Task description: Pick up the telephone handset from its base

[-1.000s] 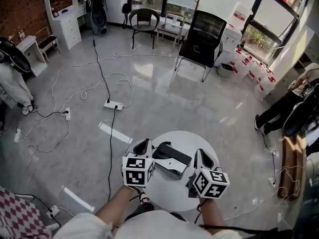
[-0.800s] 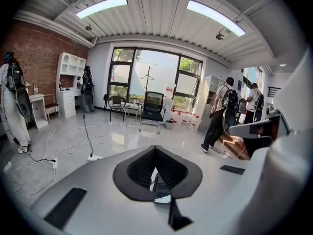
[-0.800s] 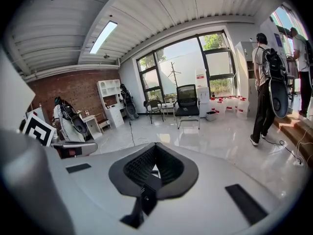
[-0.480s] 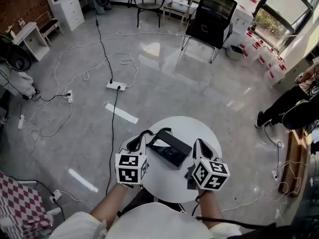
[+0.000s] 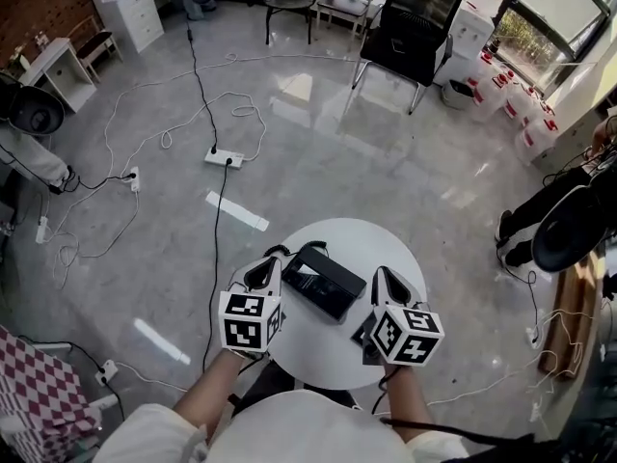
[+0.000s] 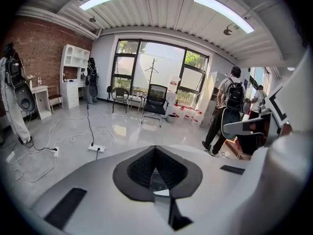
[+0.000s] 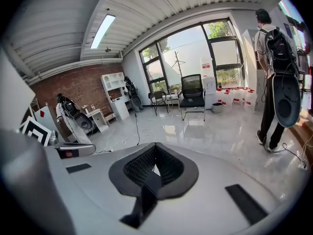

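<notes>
Although both hand-held grippers flank it, the telephone handset lies on its base.
Head view: telephone handset (image 5: 335,272) on base (image 5: 308,285), round white worktop (image 5: 371,247); left hand-held gripper (image 5: 270,266) and right hand-held gripper (image 5: 379,278) just beside. Left gripper view: jaws together, empty. Right gripper view: likewise.

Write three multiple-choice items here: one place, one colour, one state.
1. Where is the telephone? A in a box; B on the round table, between the left gripper and right gripper; C on a sofa.
2. The telephone's colour? A white; B red; C black.
3. The grippers' jaws? A both shut, empty; B both wide open; C one holds a cup.
Key: B, it lies on the tabletop; C, its body is black; A, each gripper view shows pads together, nothing between.
</notes>
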